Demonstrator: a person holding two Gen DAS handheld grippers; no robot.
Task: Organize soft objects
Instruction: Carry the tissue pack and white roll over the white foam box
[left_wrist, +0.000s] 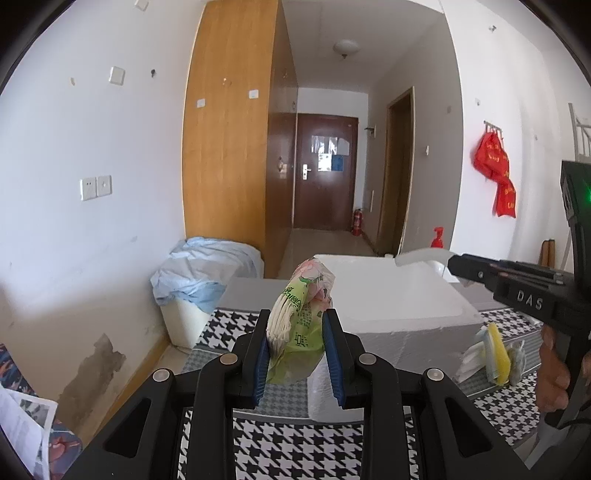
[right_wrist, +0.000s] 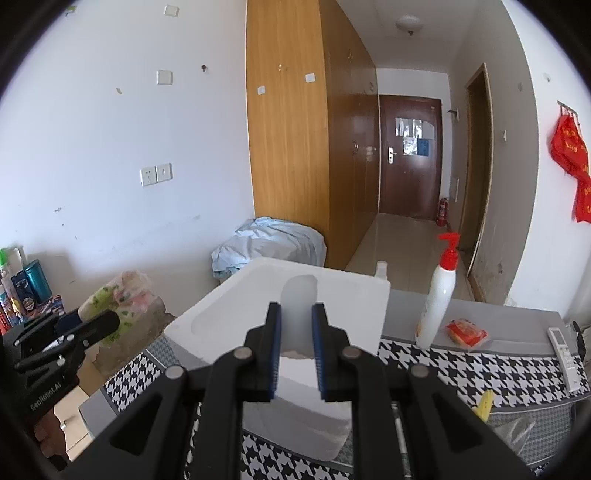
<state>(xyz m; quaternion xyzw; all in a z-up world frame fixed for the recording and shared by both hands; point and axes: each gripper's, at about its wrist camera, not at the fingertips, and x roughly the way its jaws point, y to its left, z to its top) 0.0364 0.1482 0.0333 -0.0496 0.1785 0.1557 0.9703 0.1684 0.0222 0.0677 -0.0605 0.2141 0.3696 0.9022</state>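
Left claw (left_wrist: 295, 350) grips a soft green plastic tissue pack with floral print (left_wrist: 301, 317), clamped between both blue pads (left_wrist: 262, 358). Pack stands upright, long axis vertical, floral end up, white tissue edges facing left, wrapper crumpled. It's held above the table with black-and-white houndstooth cloth (left_wrist: 295, 450), just before a white foam box (left_wrist: 399, 295). Right claw (right_wrist: 297, 350) is narrowly closed on the white foam box's near wall (right_wrist: 295, 295). Yellow-and-white packets (left_wrist: 491, 354) lie on the table, right.
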